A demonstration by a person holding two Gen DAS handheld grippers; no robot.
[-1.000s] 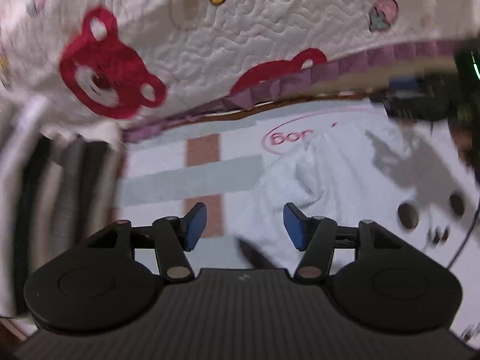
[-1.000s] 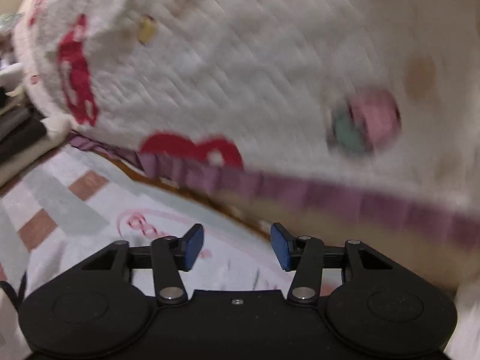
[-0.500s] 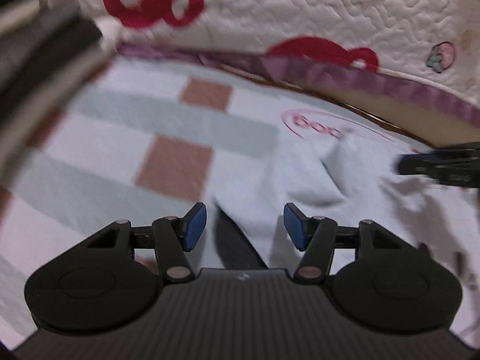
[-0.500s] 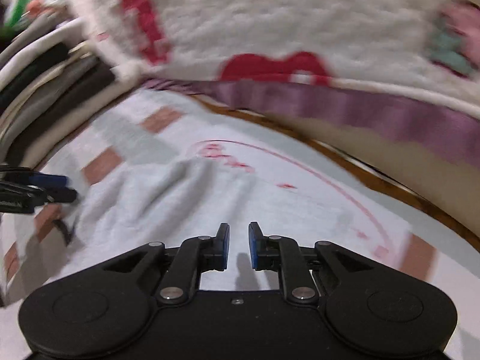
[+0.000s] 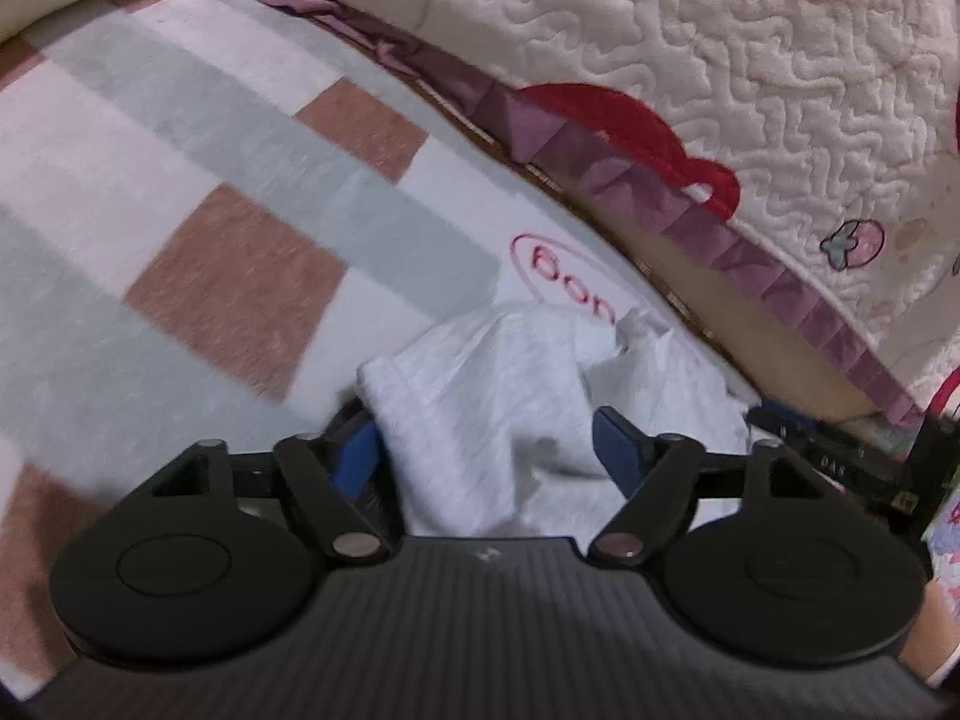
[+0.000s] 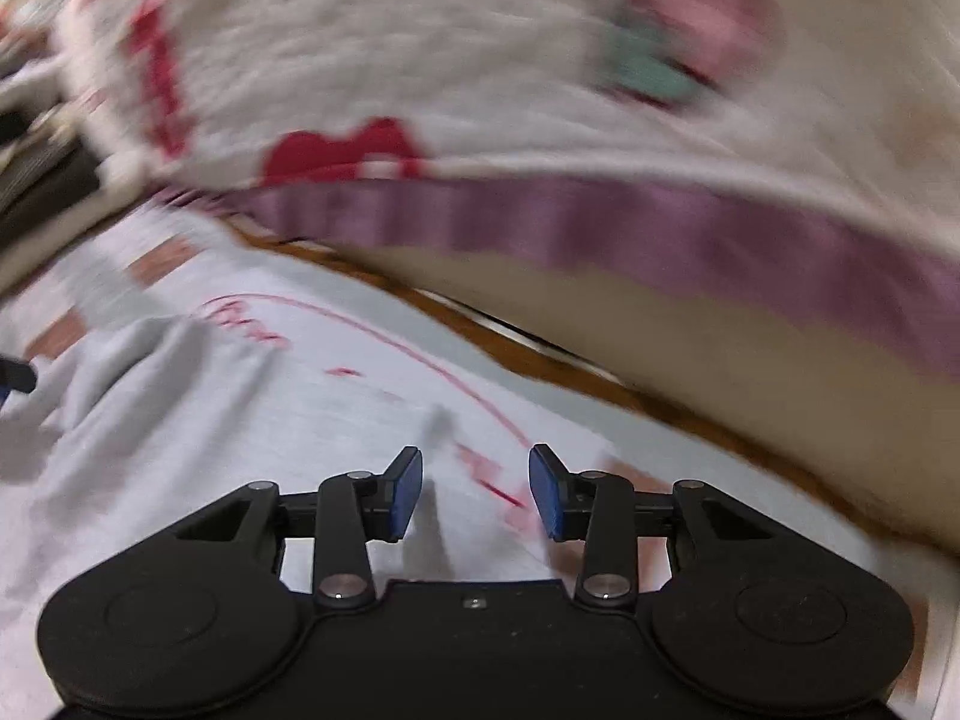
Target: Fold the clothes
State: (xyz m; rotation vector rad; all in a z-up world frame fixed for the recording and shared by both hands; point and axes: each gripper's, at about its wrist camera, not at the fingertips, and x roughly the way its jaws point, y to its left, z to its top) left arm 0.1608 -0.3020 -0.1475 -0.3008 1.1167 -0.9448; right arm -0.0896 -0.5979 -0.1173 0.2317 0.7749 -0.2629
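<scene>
left gripper spread wide around bunched light-grey garment at 12 o'clock, not pinching, right gripper spread over flat grey cloth on checked blanket, quilted bedspread at 1 o'clock

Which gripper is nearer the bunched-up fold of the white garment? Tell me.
Left. The left gripper has the raised fold between its open fingers; the right gripper hangs open over flat cloth, the fold far off to its left.

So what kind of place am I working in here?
Most likely a bedroom at home, with the work done on a bed. A quilted cream bedspread with red bear patches and a purple frill hangs beside a checked blanket where the light grey garment lies.
</scene>
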